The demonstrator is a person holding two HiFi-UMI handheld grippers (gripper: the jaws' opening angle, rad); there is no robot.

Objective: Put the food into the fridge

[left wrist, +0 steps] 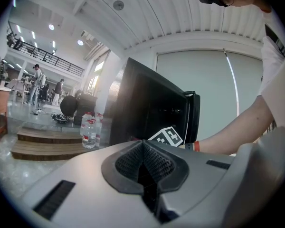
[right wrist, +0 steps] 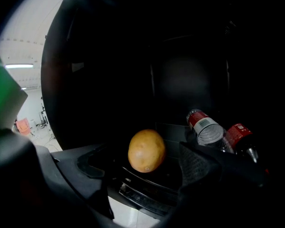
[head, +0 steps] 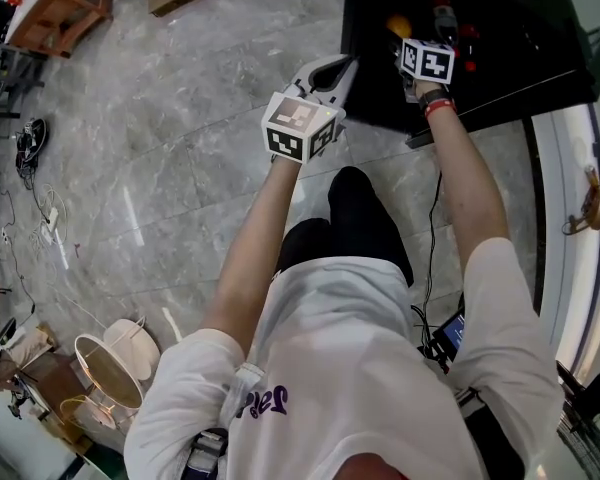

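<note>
- Since the potato [right wrist: 146, 150] already sits on the fridge shelf [right wrist: 147, 186], the right gripper [right wrist: 142, 165] has its jaws spread wide on either side, pads off it. Looks like a drop-off to me.
- Left gripper [left wrist: 143, 163] is pressed together and empty, parked just outside the fridge [left wrist: 147, 108], probably to stay clear.
- Tight spot: two red-labelled bottles [right wrist: 206, 129] lie just right of the potato, so backing straight out over the shelf's front edge seems safest.

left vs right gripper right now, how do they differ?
Left gripper has its fingers shut and empty; right gripper has them wide apart, a potato between them untouched. Left gripper sits outside the fridge; right gripper reaches into it. Both carry marker cubes.
</note>
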